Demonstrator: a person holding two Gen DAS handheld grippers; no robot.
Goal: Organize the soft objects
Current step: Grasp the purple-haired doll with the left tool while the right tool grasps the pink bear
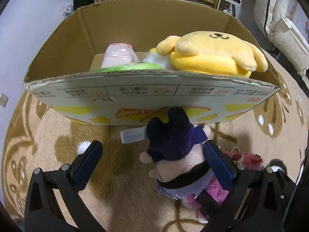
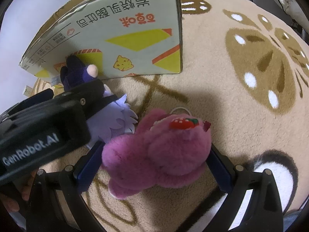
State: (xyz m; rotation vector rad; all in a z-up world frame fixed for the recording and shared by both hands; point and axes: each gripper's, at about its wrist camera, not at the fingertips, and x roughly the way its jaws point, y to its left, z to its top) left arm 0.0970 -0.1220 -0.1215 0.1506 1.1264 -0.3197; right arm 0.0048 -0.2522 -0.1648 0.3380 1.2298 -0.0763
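Observation:
A doll [image 1: 173, 145] in dark purple clothes with pale lavender hair and a black band lies on the rug against the box front. My left gripper [image 1: 152, 144] is open around it, the right finger close to the doll and a wide gap on the left. The cardboard box [image 1: 58, 58] holds a yellow plush dog [image 1: 210, 54], a pink soft item [image 1: 117, 56] and a green one [image 1: 131, 66]. A pink plush bear [image 2: 158, 150] with a strawberry lies on the rug between the fingers of my open right gripper [image 2: 155, 147]. The doll [image 2: 115, 119] lies left of it.
The beige rug [image 2: 241, 116] with brown patterns covers the floor, with free room right of the box [image 2: 135, 38]. The left gripper's body [image 2: 38, 133] and a hand crowd the right wrist view's left side. Shelves and white bedding [image 1: 280, 29] stand behind the box.

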